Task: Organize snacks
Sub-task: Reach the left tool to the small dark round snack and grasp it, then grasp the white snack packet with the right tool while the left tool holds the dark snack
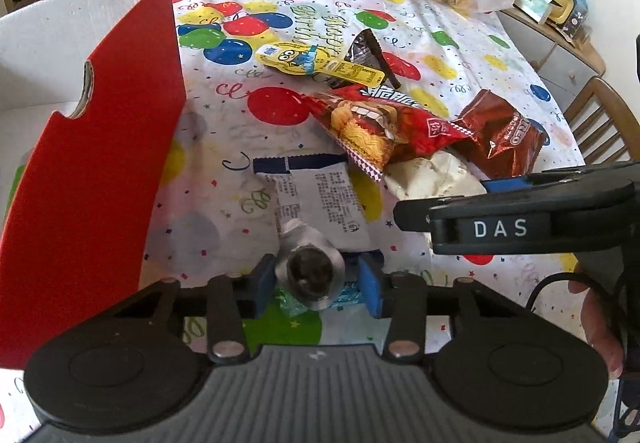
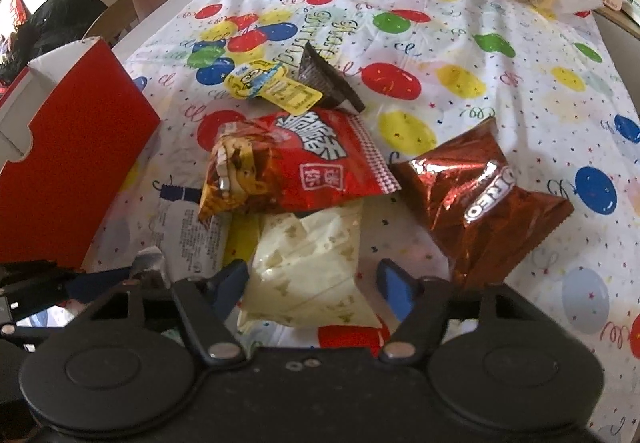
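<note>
Both cams sit low behind their own fingers, looking forward and down across the table (image 1: 460,23); left one is close over the white packet (image 1: 320,199), with the red box (image 1: 100,163) filling its left side and the right gripper (image 1: 500,219) poking in from the right; right one hangs just as near over the cream pouch (image 2: 308,271); both share the red noodle bag (image 1: 384,127), Oreo bag (image 2: 480,203), yellow pack (image 2: 272,87) and that box.
</note>
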Demonstrator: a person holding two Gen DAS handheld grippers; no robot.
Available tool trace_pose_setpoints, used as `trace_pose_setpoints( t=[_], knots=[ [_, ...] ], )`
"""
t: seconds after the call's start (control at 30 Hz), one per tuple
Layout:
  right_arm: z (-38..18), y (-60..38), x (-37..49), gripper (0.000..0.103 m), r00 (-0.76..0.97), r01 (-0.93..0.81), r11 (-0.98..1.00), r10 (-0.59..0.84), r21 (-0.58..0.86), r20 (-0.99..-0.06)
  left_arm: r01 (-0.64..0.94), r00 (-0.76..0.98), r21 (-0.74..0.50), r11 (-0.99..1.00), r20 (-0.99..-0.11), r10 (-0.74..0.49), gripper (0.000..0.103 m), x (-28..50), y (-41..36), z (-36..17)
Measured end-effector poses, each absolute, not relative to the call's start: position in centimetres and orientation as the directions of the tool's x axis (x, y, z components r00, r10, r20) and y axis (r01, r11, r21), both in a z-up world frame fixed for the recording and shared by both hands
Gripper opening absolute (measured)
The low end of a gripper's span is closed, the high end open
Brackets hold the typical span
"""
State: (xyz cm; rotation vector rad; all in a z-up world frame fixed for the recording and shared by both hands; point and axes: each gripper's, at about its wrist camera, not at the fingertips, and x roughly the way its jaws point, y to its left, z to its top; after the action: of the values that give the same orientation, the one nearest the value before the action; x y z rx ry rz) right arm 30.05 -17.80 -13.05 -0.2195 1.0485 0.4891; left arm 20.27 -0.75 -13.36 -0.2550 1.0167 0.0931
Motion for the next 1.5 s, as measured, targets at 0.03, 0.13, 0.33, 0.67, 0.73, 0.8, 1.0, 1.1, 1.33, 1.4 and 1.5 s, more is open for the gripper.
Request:
trace_pose_setpoints(
  t=[0.03,0.13,0.33,0.67,0.73,0.8,1.0,1.1,1.33,1.4,1.5],
  knots=[
    [-13.0,-17.8,30.1,0.061,0.403,-0.488,0.871,0.285,0.059,-0.869,-0.198,0.523,-0.171,0.965,-0.851,-0.043,0.038,20.3,-0.7,-13.3],
    [-12.9,-17.9,30.0,0.056,0.402,-0.497,0.865,0.296,0.065,-0.867,-0.204,0.521,-0.179,0.962,-0.852,-0.048,0.034,20.2,-0.6,-13.3],
    [-12.7,-18.3,29.6,0.046,0.409,-0.502,0.862,0.306,0.068,-0.86,-0.206,0.519,-0.188,0.96,-0.853,-0.055,0.034,20.1,-0.4,-13.3],
    [-11.4,-19.6,27.5,0.044,0.428,-0.486,0.871,0.316,0.079,-0.847,-0.204,0.527,-0.206,0.957,-0.847,-0.07,0.034,19.3,-0.3,-12.9],
    [-10.9,-19.9,26.9,0.044,0.436,-0.485,0.871,0.319,0.079,-0.842,-0.2,0.528,-0.209,0.957,-0.846,-0.074,0.034,19.0,-0.4,-12.7],
    [-10.2,-20.1,26.2,0.044,0.444,-0.483,0.872,0.321,0.078,-0.837,-0.191,0.533,-0.214,0.958,-0.842,-0.082,0.034,18.5,-0.4,-12.4],
    [-8.1,-20.5,24.1,0.044,0.478,-0.468,0.88,0.324,0.075,-0.816,-0.168,0.549,-0.234,0.958,-0.829,-0.106,0.034,17.0,-0.3,-10.8],
    [-6.9,-20.4,22.8,0.044,0.497,-0.462,0.884,0.324,0.07,-0.805,-0.152,0.559,-0.243,0.958,-0.821,-0.119,0.034,16.3,-0.1,-9.6],
    [-4.2,-19.5,20.0,0.044,0.539,-0.439,0.896,0.32,0.065,-0.779,-0.111,0.581,-0.265,0.958,-0.799,-0.154,0.034,14.7,0.7,-6.6],
    [-3.5,-18.9,19.3,0.044,0.547,-0.432,0.9,0.317,0.063,-0.775,-0.097,0.591,-0.266,0.959,-0.791,-0.16,0.034,14.1,1.1,-5.6],
    [-2.6,-17.9,18.3,0.044,0.561,-0.427,0.902,0.32,0.064,-0.763,-0.08,0.607,-0.263,0.961,-0.778,-0.163,0.034,13.3,2.0,-4.0]
  ],
)
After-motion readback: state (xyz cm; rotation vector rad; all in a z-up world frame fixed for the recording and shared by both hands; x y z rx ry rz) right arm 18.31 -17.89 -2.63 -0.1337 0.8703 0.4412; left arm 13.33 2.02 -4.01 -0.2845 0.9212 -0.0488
